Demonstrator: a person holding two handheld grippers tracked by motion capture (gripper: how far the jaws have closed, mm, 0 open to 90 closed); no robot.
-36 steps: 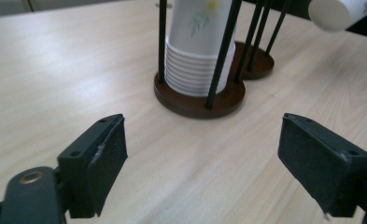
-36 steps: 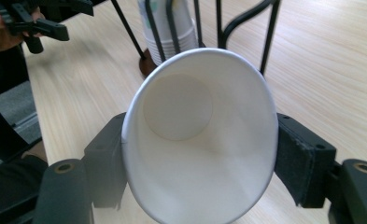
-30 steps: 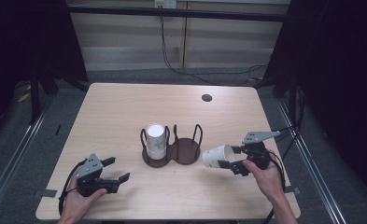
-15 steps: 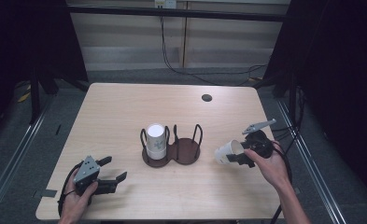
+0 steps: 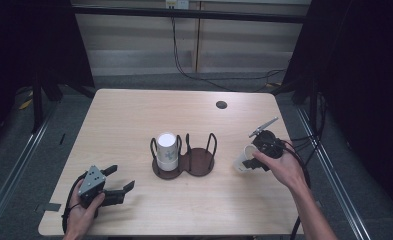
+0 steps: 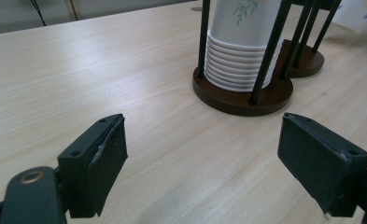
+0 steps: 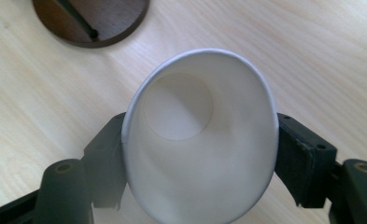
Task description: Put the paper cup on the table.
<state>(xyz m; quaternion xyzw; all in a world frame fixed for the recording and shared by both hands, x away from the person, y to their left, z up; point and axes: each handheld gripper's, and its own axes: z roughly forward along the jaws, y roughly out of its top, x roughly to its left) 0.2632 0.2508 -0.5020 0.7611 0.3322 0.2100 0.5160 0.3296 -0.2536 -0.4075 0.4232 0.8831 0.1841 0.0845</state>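
A dark wooden two-ring cup holder (image 5: 199,163) stands mid-table. Its left ring holds a stack of white paper cups (image 5: 167,149) with a green leaf print, seen close in the left gripper view (image 6: 239,46); its right ring is empty. My right gripper (image 5: 251,159) is shut on a single white paper cup (image 5: 243,159) to the right of the holder, squeezing it oval, its mouth facing the camera (image 7: 200,140) above the tabletop. My left gripper (image 5: 118,186) rests open near the front left edge, jaws wide apart (image 6: 200,163) and pointing at the stack.
The light wooden table (image 5: 134,120) has a small dark round hole (image 5: 221,104) at the back right. Cables trail from both grippers. Dark floor and metal rails surround the table.
My right gripper with the cup has moved back and to the right, and turned so the cup stands more upright. The left gripper has stayed put.
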